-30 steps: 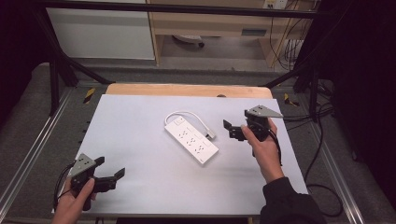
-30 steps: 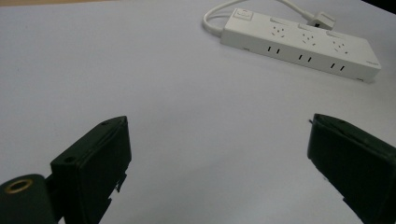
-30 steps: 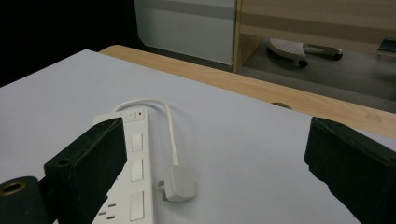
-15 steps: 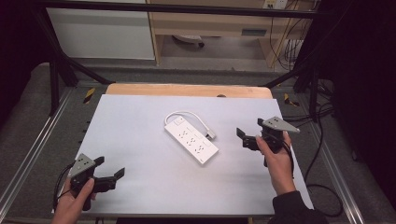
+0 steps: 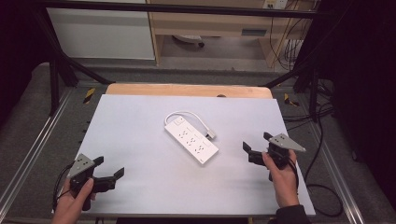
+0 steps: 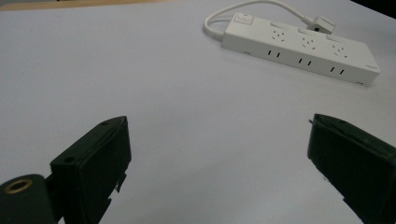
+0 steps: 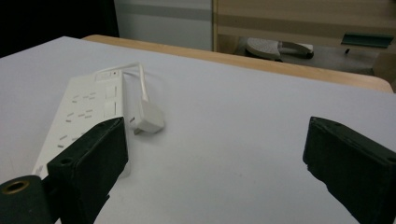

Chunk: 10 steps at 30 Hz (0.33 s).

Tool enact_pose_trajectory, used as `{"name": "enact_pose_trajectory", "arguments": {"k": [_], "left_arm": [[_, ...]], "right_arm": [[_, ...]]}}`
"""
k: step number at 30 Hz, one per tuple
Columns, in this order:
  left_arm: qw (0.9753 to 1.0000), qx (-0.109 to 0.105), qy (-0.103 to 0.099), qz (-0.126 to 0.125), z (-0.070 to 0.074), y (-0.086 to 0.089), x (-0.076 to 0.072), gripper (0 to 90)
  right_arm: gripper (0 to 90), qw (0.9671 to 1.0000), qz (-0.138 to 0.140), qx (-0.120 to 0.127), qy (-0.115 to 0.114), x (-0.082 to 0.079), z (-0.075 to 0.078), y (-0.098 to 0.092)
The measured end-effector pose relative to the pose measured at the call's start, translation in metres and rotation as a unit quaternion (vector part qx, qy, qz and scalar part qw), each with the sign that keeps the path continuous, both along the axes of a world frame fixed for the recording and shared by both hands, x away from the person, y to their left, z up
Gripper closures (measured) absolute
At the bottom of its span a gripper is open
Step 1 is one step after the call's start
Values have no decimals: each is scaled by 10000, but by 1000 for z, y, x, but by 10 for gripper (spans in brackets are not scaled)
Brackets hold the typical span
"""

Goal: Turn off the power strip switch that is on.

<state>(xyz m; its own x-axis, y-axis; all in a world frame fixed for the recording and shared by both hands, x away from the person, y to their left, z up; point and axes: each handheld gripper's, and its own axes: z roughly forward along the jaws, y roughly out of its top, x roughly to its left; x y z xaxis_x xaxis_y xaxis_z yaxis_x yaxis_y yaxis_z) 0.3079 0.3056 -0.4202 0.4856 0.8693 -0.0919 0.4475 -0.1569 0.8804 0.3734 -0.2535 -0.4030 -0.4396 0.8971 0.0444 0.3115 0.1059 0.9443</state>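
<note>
With both tongs, left (image 5: 111, 168) and right (image 5: 256, 145), gaping and empty, a careless approach could shove the mid-frame power strip (image 5: 191, 139) or snag its plug (image 5: 211, 135)

The power strip (image 5: 191, 139) is the sole obstacle on the worktop (image 5: 135, 121). Bare surface lies open all around it; only its cable (image 5: 189, 113) and plug (image 5: 211, 135), just beside its far edge, crowd that side.
</note>
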Motion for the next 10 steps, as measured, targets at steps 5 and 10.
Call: {"name": "enact_pose_trajectory", "arguments": {"k": [5,10], "left_arm": [[10000,-20,5,11,0,0,0,60],[10000,3,-19,27,1,1,-2,60]], "right_arm": [[63,9999,-8,-6,147,-7,-16,0],[36,9971,46,-272,714,-6,-36,13]]}}
